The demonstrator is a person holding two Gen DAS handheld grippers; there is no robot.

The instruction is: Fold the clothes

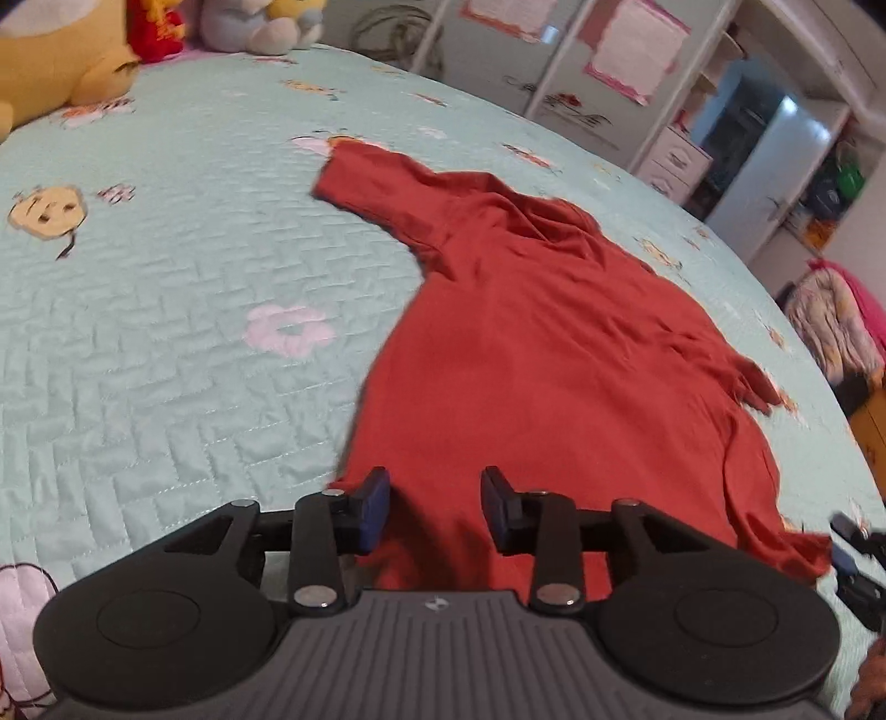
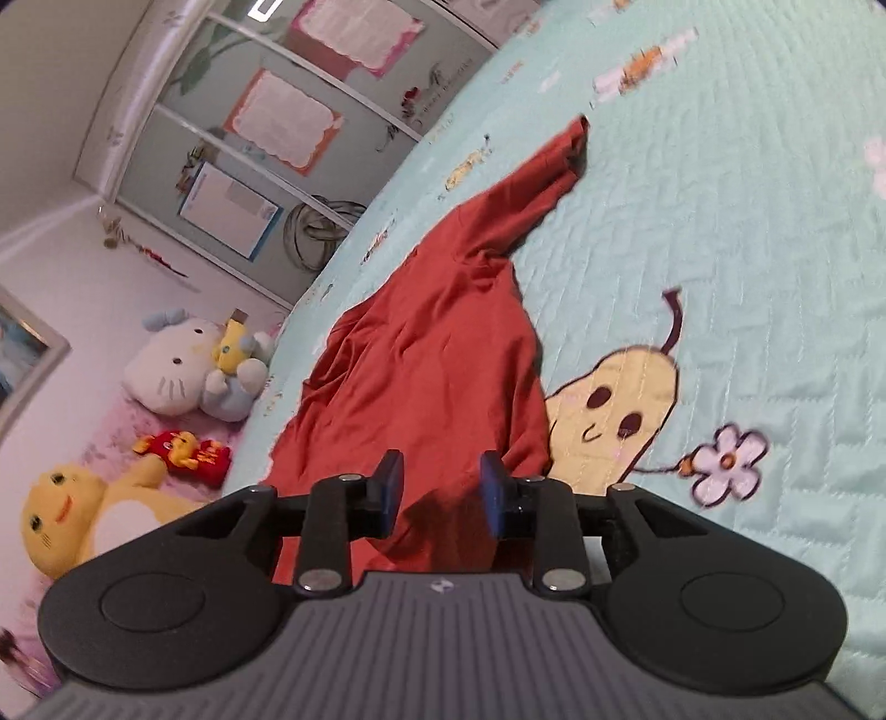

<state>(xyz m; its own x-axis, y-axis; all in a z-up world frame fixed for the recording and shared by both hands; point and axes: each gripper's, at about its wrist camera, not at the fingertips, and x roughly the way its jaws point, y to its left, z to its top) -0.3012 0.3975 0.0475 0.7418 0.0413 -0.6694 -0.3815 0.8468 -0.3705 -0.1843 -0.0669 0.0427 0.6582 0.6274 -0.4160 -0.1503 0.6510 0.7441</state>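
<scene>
Garment: a rust-red short-sleeved cotton shirt lies spread and wrinkled on the quilt, 1 sleeve stretched out at the far end in both views.
Quilt: a pale mint quilted bedspread with stitched pear faces and pink flowers covers the bed under the shirt.
Left gripper: the black 2-finger left gripper hangs over the shirt's near hem; its blue-padded fingers stand partly apart, and no cloth is pinched between them.
Right gripper: the black 2-finger right gripper hangs over another edge of the shirt; its fingers stand at a narrow gap, with shirt fabric seen through the gap but not pressed by the pads.
Pear patch: a cream pear face touches the shirt's edge, just beside the right gripper.
Toys: a yellow plush bear and a white cat plush sit beyond the shirt's far end.
Wardrobe: white sliding doors with pink-edged papers stand past the bed, well apart from the shirt.
</scene>
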